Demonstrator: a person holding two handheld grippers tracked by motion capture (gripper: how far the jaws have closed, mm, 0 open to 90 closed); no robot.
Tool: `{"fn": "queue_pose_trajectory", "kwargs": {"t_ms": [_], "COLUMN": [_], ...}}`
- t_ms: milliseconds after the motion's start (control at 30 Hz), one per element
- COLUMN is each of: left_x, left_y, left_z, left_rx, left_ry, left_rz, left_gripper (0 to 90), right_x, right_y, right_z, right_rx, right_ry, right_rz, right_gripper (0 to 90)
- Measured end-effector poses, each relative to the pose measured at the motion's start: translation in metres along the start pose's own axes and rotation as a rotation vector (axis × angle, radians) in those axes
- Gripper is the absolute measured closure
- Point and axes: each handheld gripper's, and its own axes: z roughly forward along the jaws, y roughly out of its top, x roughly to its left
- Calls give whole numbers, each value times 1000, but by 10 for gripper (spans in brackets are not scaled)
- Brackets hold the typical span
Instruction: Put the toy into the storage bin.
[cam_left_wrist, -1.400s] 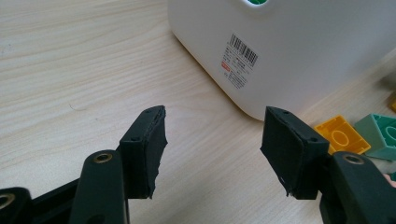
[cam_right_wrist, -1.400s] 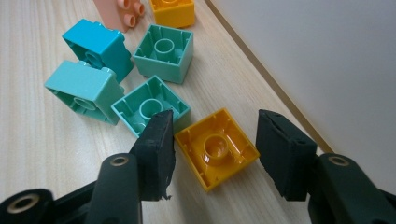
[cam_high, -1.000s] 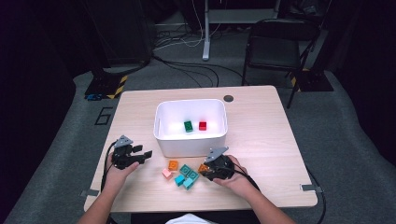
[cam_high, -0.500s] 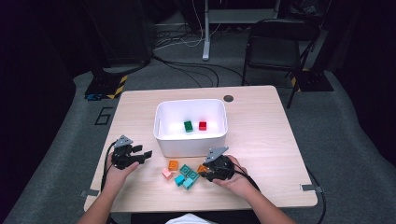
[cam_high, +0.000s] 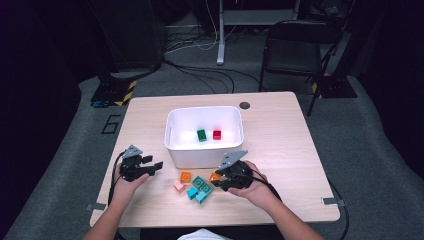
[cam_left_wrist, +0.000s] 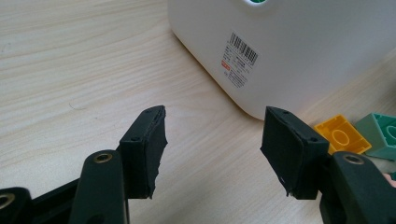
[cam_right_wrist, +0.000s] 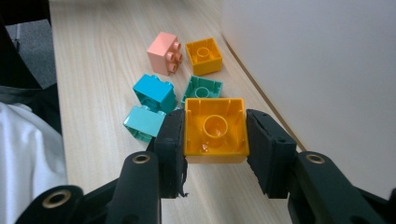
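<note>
Right claw (cam_right_wrist: 215, 135) clamped on a square orange plastic building block (cam_right_wrist: 215, 127), hollow underside with its round tube facing the camera, pads pressing its two opposite flat sides. Sitting just off the wooden tabletop (cam_high: 280, 130) by the look of it, right alongside the front wall of the white rectangular plastic bin (cam_high: 204, 154).

Key relation for the next bit: bin directly beyond and above the held block. From the high view, right claw (cam_high: 226, 177) parked close to the bin's near wall, toward its right front corner, rim higher than the block. So probably a lift up and forward over that rim, then a drop inside next to the small green block (cam_high: 201, 135) and small red block (cam_high: 217, 134) already lying in there. Block pretty much square, so no long axis to fuss about; only needs to clear the wall.

Left claw (cam_left_wrist: 212, 149) released, jaws wide apart with nothing between them, hovering over bare tabletop near the bin's left front corner. Farther from the job than the right one.

Waiting on the tabletop between the two hands: a second orange block (cam_right_wrist: 203, 56), a pink block (cam_right_wrist: 164, 53), a teal block (cam_right_wrist: 154, 92), a light turquoise block (cam_right_wrist: 144, 122) and a mint-green block (cam_right_wrist: 202, 91), all bunched close together.
</note>
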Motion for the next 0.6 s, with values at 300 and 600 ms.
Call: {"fn": "queue_pose_trajectory", "kwargs": {"t_ms": [300, 600], "left_x": [-1, -1], "left_y": [0, 0], "left_z": [0, 0], "left_rx": [5, 8], "left_ry": [-1, -2], "left_rz": [-3, 0], "left_gripper": [395, 395], "right_x": [1, -2], "right_y": [22, 42], "right_z": [-25, -46], "right_rx": [-14, -28], "right_ry": [15, 4], "right_rz": [2, 18], "right_gripper": [584, 585]}}
